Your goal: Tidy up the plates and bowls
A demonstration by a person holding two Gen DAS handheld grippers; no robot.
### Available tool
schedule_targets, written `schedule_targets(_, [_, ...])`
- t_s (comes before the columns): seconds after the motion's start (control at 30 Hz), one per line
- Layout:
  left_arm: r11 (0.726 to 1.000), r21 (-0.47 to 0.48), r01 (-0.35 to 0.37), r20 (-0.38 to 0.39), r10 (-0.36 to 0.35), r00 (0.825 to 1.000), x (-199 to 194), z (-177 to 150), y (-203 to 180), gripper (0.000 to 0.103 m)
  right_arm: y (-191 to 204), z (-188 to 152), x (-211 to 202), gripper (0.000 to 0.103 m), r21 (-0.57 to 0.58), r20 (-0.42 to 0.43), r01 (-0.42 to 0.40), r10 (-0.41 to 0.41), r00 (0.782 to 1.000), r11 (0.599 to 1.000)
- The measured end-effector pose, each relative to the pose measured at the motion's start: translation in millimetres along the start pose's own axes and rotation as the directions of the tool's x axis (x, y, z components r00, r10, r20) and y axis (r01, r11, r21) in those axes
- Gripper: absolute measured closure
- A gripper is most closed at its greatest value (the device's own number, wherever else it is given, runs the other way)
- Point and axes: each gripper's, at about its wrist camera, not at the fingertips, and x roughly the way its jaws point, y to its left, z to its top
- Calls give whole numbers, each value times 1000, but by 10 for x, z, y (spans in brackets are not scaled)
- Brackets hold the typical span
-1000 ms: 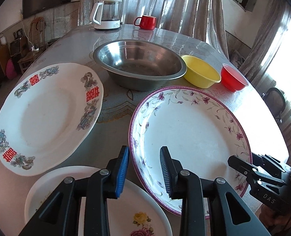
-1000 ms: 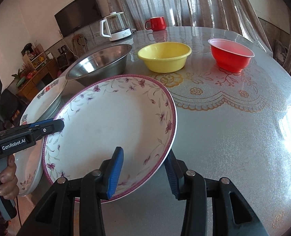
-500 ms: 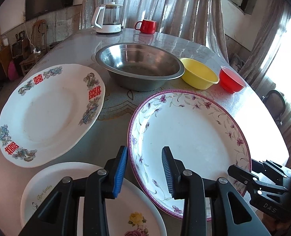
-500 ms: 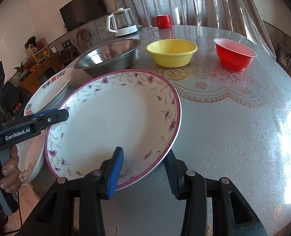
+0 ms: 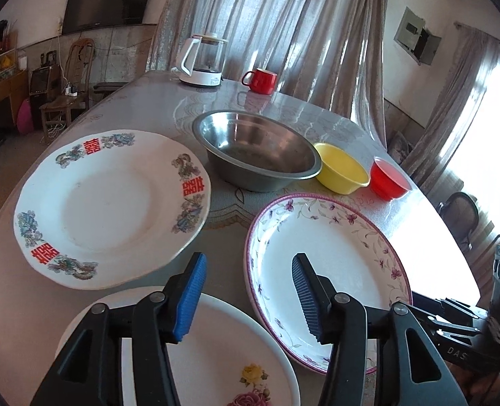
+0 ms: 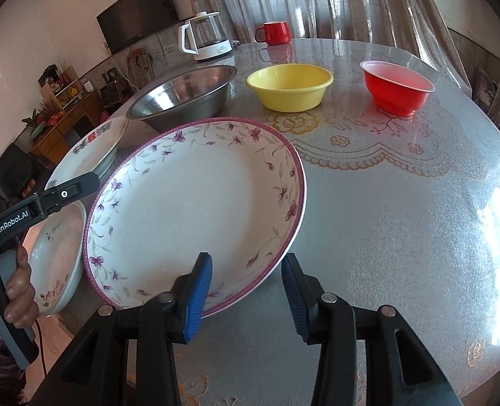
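Note:
A large purple-flowered plate (image 5: 327,264) (image 6: 196,209) lies on the table between both grippers. My left gripper (image 5: 248,299) is open, straddling the plate's left rim above a rose-patterned plate (image 5: 216,362) (image 6: 57,250). My right gripper (image 6: 246,299) is open, its jaws astride the flowered plate's near rim without touching it. A plate with red characters (image 5: 111,206) (image 6: 91,149) lies at the left. Behind stand a steel bowl (image 5: 256,150) (image 6: 185,96), a yellow bowl (image 5: 343,169) (image 6: 290,86) and a red bowl (image 5: 387,182) (image 6: 397,86).
A white kettle (image 5: 202,61) (image 6: 206,37) and a red mug (image 5: 260,80) (image 6: 274,32) stand at the table's far edge. The table (image 6: 402,220) has a lace-pattern cover. Chairs and a cabinet stand beyond the left edge.
Both grippers have drawn back and risen a little. The flowered plate's rim now sits between the right jaws rather than deep inside them. Both stay open.

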Motion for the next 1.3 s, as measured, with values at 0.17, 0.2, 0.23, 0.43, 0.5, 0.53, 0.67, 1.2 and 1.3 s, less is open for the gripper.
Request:
schedule_targets(0.17, [997, -60, -40, 74, 44, 996, -236, 61, 164, 31, -52, 62, -159, 59, 9, 65, 38, -39, 997, 999])
schedule_targets(0.2, [996, -72, -45, 83, 51, 995, -276, 70, 196, 31, -55, 75, -178, 59, 11, 75, 42, -43, 996, 999])
schedule_targets(0.23, [995, -83, -56, 88, 64, 994, -310, 76, 227, 27, -57, 89, -184, 59, 14, 79, 42, -43, 996, 999])
schedule_targets(0.43, [974, -127, -187, 108, 201, 974, -541, 55, 488, 4, 77, 128, -142, 52, -19, 69, -3, 4, 998, 1000])
schedule_targets(0.5, [960, -153, -235, 95, 251, 963, -607, 41, 629, 0, 157, 162, -136, 47, -38, 70, -44, 46, 996, 998])
schedule_targets(0.53, [951, -165, -260, 92, 278, 956, -637, 33, 694, 0, 196, 187, -128, 44, -44, 69, -70, 73, 995, 997])
schedule_targets(0.67, [918, -195, -345, 90, 367, 926, -738, -16, 923, 0, 385, 318, -49, 34, -50, 41, -216, 218, 975, 975])
schedule_targets(1.2, [822, -209, -530, 81, 555, 828, -627, 64, 1563, 0, 1305, 993, 671, 24, -103, -74, -433, 427, 901, 896])
schedule_targets(1.3, [846, -231, -480, 44, 502, 864, -561, 104, 1672, 0, 1421, 1128, 810, 24, -116, -81, -433, 426, 901, 894])
